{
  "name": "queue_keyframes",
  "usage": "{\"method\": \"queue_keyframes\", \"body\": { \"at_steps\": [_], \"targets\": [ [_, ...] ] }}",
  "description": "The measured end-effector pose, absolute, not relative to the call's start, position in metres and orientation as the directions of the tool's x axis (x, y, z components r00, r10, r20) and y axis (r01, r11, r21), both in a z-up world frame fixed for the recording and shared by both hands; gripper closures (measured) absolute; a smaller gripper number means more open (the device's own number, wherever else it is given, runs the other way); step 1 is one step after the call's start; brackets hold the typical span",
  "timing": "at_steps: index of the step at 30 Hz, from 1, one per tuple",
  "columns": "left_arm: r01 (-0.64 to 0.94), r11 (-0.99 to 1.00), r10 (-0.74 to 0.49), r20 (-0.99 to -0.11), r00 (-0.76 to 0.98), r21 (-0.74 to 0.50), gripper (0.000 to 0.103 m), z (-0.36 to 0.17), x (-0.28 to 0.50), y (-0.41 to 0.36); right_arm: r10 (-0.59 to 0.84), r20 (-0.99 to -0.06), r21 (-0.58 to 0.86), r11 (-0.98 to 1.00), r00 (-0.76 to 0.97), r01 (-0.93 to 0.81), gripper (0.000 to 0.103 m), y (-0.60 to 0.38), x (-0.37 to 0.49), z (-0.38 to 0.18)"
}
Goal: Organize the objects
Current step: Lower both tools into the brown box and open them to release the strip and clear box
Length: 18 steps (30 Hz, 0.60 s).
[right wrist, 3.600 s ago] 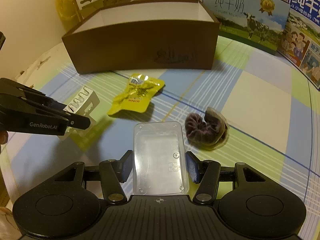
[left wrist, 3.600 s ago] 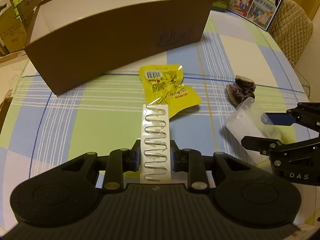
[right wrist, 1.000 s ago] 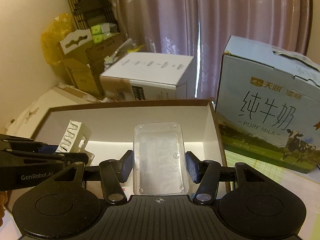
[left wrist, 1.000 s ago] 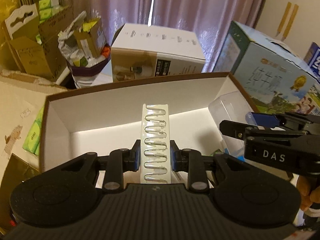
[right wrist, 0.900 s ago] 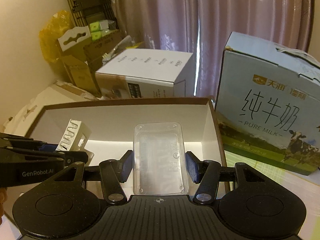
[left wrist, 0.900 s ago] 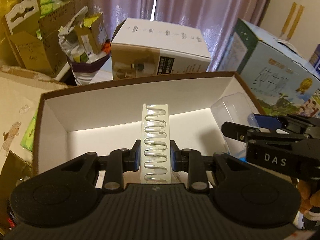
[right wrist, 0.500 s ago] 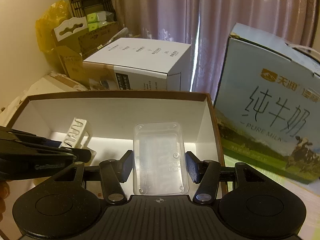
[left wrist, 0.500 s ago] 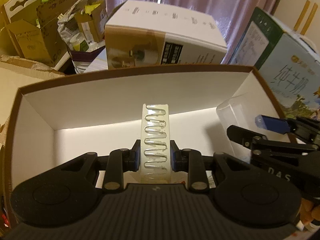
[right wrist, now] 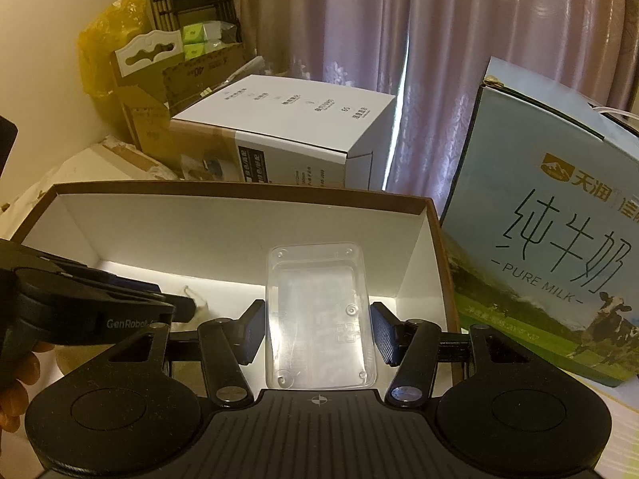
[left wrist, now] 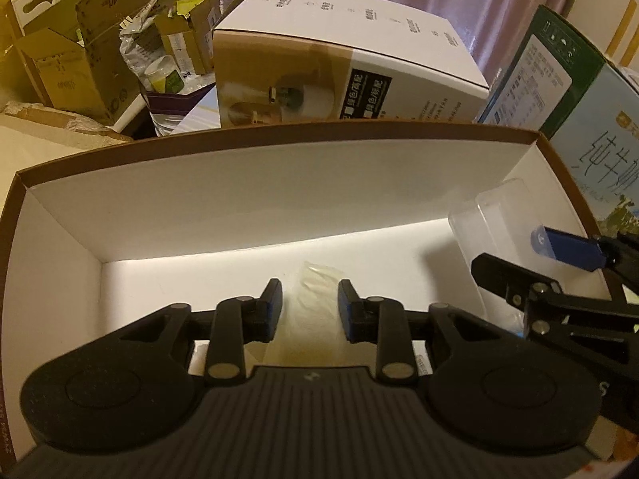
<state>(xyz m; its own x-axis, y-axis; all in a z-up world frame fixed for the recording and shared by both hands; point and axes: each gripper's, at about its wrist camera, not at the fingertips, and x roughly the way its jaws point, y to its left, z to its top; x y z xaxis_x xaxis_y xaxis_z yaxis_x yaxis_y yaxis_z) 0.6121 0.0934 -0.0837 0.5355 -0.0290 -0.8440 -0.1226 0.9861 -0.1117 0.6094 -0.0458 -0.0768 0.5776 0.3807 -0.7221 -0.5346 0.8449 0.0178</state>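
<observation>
**Left claw released, right claw clamped, both over the box**

Left gripper (left wrist: pixel 309 297): jaws just opened, pads clear of the blurred white wavy blister strip (left wrist: pixel 311 311) between them, low centre of frame above the floor of the brown cardboard box with white inside (left wrist: pixel 255 195).

Right gripper (right wrist: pixel 317 329): clenched on the clear rectangular plastic case (right wrist: pixel 319 315), mid-frame over the box's right end.

Blue milk carton (right wrist: pixel 559 247): right edge, beside the box.

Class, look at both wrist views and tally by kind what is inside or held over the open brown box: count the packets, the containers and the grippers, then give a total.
Blurred white blister packet dropping between the left gripper fingers: 1
Clear rectangular plastic container held by the right gripper: 1
Black two-finger grippers: 2
Total: 4
</observation>
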Motion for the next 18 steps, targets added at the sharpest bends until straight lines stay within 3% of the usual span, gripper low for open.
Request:
{"method": "queue_keyframes", "body": {
  "at_steps": [4, 9, 14, 18],
  "targets": [
    [-0.136, 0.986, -0.010, -0.841, 0.541, -0.099, 0.051, -0.082, 0.612, 0.097, 0.387, -0.723, 0.029, 0.845, 0.572, -0.534, 0.050, -0.046, 0.611, -0.076],
    [-0.152, 0.985, 0.008, -0.844, 0.537, -0.088, 0.044, -0.079, 0.612, 0.107, 0.392, -0.720, 0.038, 0.847, 0.573, -0.531, 0.050, -0.047, 0.612, -0.075],
    [-0.145, 0.986, 0.008, -0.843, 0.538, -0.084, 0.043, -0.077, 0.612, 0.111, 0.421, -0.697, 0.072, 0.846, 0.580, -0.528, 0.050, -0.047, 0.612, -0.072],
    [-0.138, 0.987, 0.007, -0.841, 0.540, -0.081, 0.032, -0.074, 0.611, 0.112, 0.426, -0.672, 0.089, 0.859, 0.606, -0.504, 0.049, -0.050, 0.613, -0.067]
  ]
}}
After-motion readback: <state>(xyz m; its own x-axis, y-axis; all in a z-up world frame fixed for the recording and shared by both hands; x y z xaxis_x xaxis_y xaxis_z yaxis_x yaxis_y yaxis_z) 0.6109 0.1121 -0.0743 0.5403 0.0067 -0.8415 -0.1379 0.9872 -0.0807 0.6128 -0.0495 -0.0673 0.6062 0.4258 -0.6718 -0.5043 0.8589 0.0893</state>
